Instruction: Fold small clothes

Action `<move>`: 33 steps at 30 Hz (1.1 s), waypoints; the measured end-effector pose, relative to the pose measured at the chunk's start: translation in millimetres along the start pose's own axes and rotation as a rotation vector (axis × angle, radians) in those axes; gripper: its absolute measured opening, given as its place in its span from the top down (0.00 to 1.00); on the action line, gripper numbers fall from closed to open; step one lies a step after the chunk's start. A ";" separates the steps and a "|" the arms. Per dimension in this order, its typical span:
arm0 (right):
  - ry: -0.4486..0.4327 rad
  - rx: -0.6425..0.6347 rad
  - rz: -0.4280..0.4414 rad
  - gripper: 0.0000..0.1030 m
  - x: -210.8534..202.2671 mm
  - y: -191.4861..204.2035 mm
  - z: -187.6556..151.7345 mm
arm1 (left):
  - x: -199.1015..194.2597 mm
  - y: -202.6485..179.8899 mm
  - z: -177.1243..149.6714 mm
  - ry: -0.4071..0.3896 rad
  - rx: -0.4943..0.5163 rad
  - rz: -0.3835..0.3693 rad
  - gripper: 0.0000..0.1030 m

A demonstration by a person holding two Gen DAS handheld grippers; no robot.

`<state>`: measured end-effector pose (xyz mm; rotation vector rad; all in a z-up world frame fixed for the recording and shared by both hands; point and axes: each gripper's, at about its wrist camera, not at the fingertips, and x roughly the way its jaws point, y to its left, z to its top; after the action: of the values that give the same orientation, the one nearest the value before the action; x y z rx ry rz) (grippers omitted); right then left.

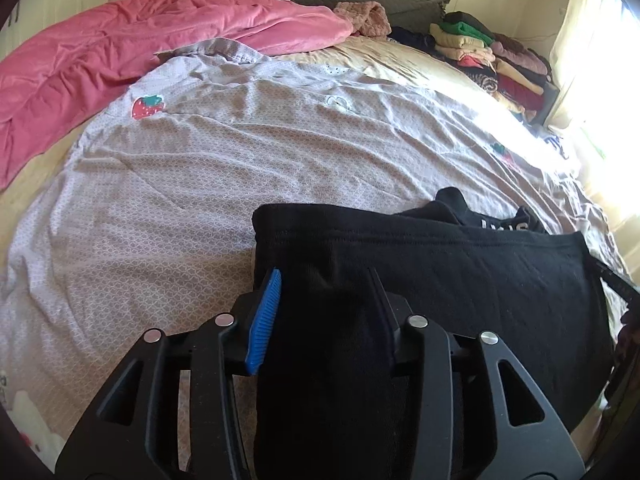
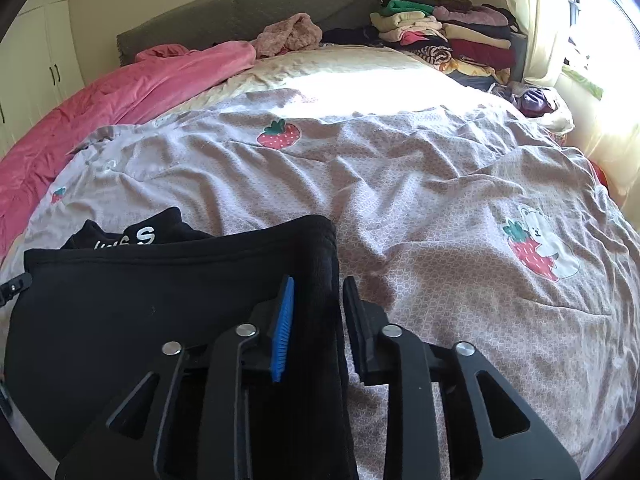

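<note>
A black garment [image 1: 460, 272] with white lettering lies on the patterned bed sheet [image 1: 200, 184], its near part folded over. My left gripper [image 1: 324, 280] has its jaws around the garment's left edge, with black cloth filling the gap between the fingers. In the right wrist view the same garment [image 2: 140, 304] fills the lower left. My right gripper [image 2: 318, 284] has the garment's right edge between its fingers, with a narrow gap left beside the right finger.
A pink blanket [image 1: 120, 52] lies along the left of the bed. A stack of folded clothes [image 2: 452, 36] sits at the far right by the headboard [image 2: 248, 8]. A bright window and curtain [image 2: 568, 32] are on the right.
</note>
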<state>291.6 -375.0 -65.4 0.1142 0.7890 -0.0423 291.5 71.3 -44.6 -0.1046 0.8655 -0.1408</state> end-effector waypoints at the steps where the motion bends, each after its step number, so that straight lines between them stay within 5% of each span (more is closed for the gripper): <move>1: -0.003 0.009 0.010 0.68 -2.5 -0.6 -0.1 | -1.4 -2.0 -0.6 0.001 0.008 0.006 0.57; 3: -0.018 0.019 0.016 0.57 -10.0 -0.8 -0.8 | -5.6 -6.3 -2.3 0.002 0.022 0.023 0.46; 8: -0.056 0.032 0.050 0.34 -30.4 -0.7 -2.5 | -18.8 -16.2 -4.8 -0.004 0.045 0.040 0.40; 11: -0.079 0.035 0.070 0.29 -43.1 -0.8 -4.9 | -27.8 -22.5 -6.0 -0.013 0.059 0.053 0.26; 13: -0.084 0.043 0.075 0.24 -48.2 -1.9 -7.1 | -34.5 -26.6 -7.9 -0.021 0.070 0.062 0.25; 20: -0.102 0.063 0.123 0.17 -68.4 -2.7 -12.2 | -50.6 -39.6 -11.2 -0.014 0.102 0.073 0.16; 33: -0.168 -0.004 0.215 0.14 -113.1 25.0 -11.6 | -85.1 -70.6 0.1 -0.030 0.197 0.111 0.15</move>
<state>205.7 -349.3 8.9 0.1882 0.6051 0.1514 231.4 15.8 29.9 0.1253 0.8212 -0.1199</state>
